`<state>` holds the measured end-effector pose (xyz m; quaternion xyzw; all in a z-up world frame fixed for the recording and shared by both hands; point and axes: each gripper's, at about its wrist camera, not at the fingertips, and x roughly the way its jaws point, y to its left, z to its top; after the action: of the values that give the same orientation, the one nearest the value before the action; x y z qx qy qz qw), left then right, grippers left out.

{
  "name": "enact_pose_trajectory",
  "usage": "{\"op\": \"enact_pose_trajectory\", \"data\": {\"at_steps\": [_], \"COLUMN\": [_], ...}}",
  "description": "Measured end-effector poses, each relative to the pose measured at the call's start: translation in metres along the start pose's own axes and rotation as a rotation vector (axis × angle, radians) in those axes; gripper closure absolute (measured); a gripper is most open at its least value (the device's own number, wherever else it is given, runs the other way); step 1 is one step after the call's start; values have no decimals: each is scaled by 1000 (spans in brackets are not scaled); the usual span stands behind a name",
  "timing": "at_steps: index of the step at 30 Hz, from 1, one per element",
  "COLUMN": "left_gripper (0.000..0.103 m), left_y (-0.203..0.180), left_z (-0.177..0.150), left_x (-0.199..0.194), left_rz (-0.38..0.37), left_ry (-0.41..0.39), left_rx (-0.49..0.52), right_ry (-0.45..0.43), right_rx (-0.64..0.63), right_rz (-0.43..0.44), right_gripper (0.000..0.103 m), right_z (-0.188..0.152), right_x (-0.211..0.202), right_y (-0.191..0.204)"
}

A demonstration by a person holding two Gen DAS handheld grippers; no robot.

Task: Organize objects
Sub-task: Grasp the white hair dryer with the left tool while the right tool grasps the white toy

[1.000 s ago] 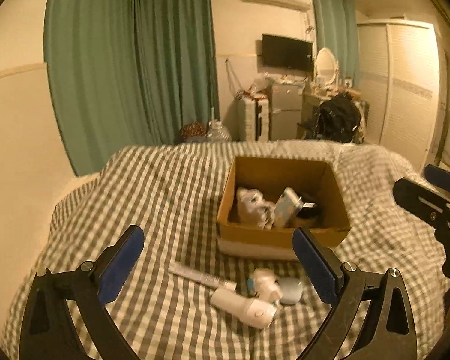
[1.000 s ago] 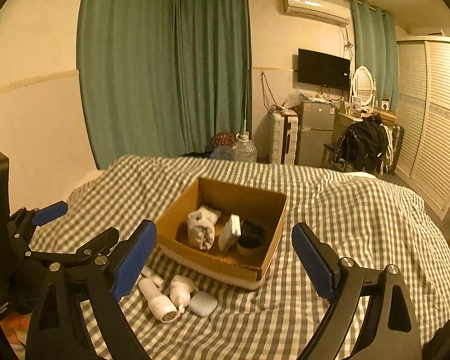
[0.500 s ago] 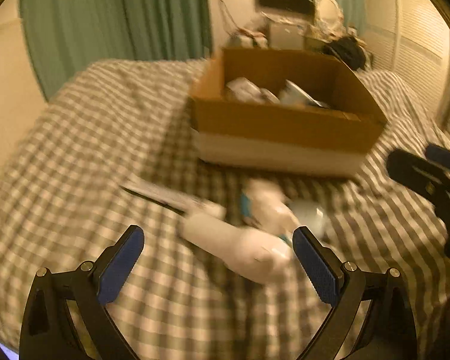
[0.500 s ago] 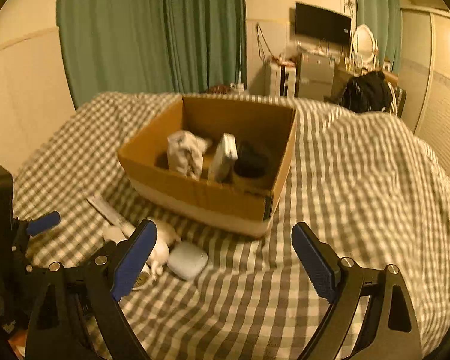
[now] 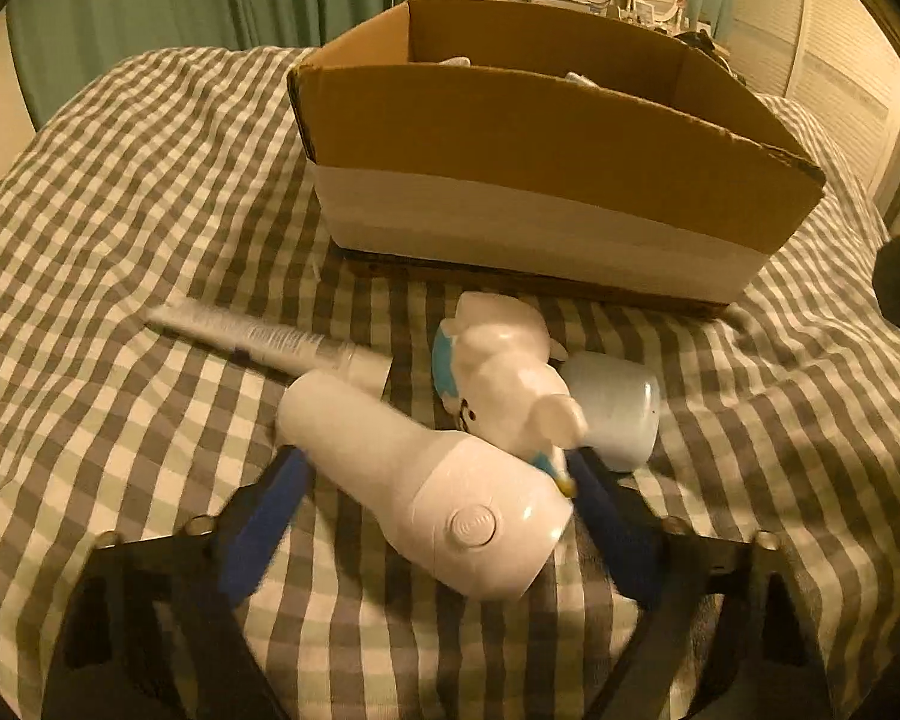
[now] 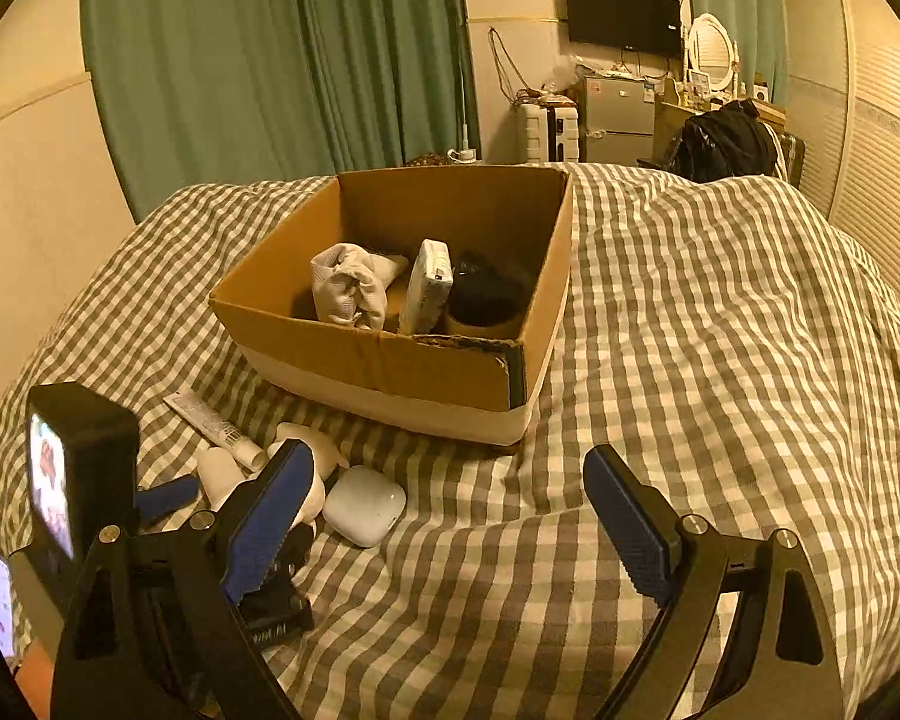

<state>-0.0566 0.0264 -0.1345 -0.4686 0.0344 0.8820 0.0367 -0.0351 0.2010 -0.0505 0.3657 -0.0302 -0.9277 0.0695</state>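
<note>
left gripper (image 5: 432,474): jaws spread either side of white handheld device (image 5: 426,480) on bed (image 5: 120,192), grip unclear; right gripper (image 6: 450,516): wide open, empty | cardboard box (image 6: 390,360) ahead; earbud case (image 6: 364,505) just left-front of right gripper

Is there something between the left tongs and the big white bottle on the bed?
Nothing visible does: the left tongs already straddle the white bottle. The white figurine lies close against the bottle's far side, near the right finger.
</note>
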Motion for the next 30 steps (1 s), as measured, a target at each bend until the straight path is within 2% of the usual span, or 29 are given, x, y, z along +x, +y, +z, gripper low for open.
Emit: {"op": "enact_pose_trajectory", "data": {"at_steps": [4, 6, 12, 17, 24, 30], "left_gripper": [48, 52, 52, 52, 52, 52], "left_y": [-3, -4, 6, 25, 55, 77], "left_z": [-4, -8, -14, -2, 19, 20], "left_x": [-8, -17, -56, -79, -82, -83], "left_rz": [-9, -5, 1, 24, 96, 112], "left_ry": [-7, -22, -90, -161, -215, -218], "left_rx": [18, 23, 13, -16, 3, -20], "right_ry": [9, 4, 9, 22, 68, 127], "right_rx": [4, -9, -34, -47, -97, -132], "right_rz": [-3, -7, 3, 13, 38, 42], "right_gripper": [11, 11, 11, 11, 11, 11], "right_z": [-1, -2, -5, -7, -8, -1], "right_x": [2, 2, 4, 8, 25, 51], "right_y": [0, 4, 9, 11, 36, 57]}}
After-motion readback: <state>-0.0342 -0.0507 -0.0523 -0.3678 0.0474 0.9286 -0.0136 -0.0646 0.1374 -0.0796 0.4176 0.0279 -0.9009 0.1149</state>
